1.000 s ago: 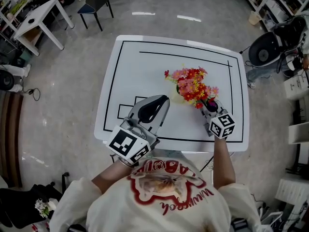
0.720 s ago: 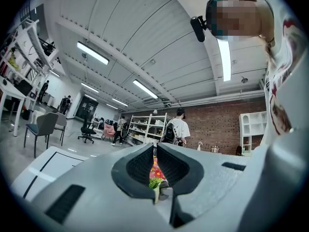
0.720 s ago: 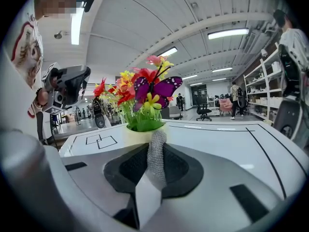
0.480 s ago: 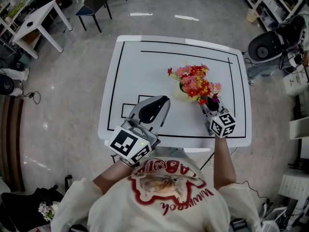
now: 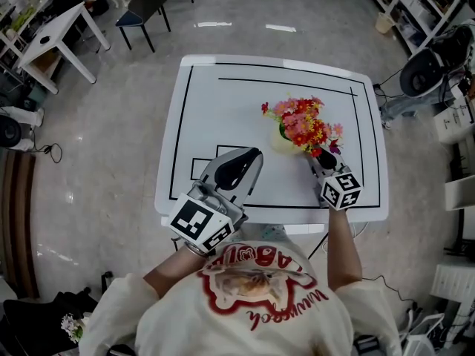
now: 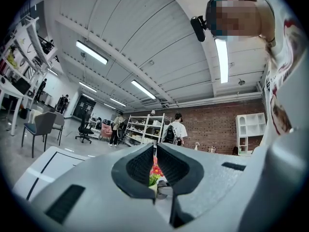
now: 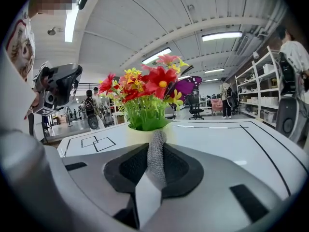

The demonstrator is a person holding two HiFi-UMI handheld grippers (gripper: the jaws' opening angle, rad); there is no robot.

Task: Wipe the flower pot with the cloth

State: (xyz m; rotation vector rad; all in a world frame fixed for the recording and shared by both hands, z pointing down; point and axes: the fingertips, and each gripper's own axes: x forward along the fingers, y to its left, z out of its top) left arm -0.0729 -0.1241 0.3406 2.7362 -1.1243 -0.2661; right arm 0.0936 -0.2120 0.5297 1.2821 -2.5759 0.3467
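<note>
Flower pot: just ahead of right gripper fingertips, on table | right gripper: jaws clamped on grey cloth, its tip toward the pot | left gripper: jaws together, empty, pot off to its right

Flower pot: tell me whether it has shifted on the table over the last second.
No. The flower pot keeps its place on the table, judged against the table's right edge and far corners; only the head view itself has drifted slightly.
</note>
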